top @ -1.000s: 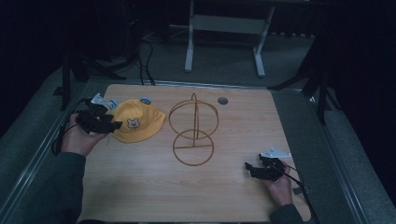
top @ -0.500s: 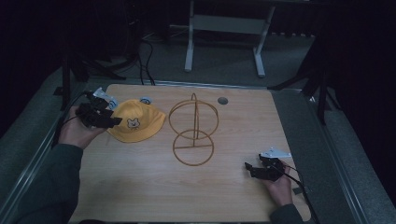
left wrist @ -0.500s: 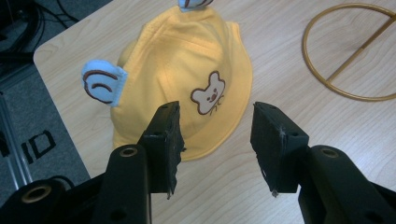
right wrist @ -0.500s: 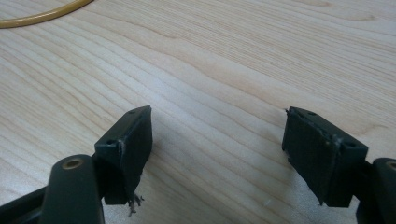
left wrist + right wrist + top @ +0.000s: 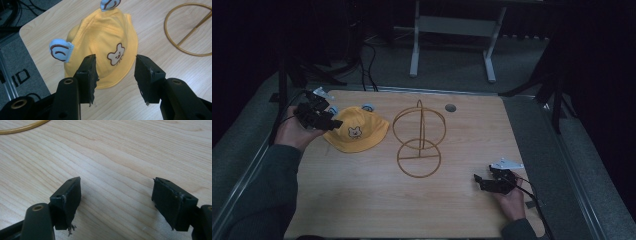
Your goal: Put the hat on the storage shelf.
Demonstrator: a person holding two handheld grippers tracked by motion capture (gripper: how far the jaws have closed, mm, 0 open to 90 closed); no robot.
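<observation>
A yellow child's hat [image 5: 357,131] with a bear face and pale blue ears lies on the wooden table [image 5: 362,200] at the left. My left gripper [image 5: 332,121] hovers at the hat's left edge, open, nothing pinched. In the left gripper view the hat [image 5: 105,40] lies just beyond the left gripper [image 5: 116,58], whose jaws stand apart above the brim. A gold wire stand [image 5: 419,140] rises at the table's middle, its base ring [image 5: 190,37] to the right of the hat. My right gripper [image 5: 479,181] rests open at the near right; its jaws [image 5: 117,181] frame bare wood.
A round grey grommet [image 5: 450,107] sits in the table near the far edge. A white desk frame [image 5: 452,25] stands on the floor beyond. Cables [image 5: 367,60] lie on the floor at the far left. The gold ring's edge [image 5: 20,128] is far from the right jaws.
My left hand has lifted a little and drifted toward the table's far left corner, jaws still apart. The hat, the stand and the right gripper have stayed put.
</observation>
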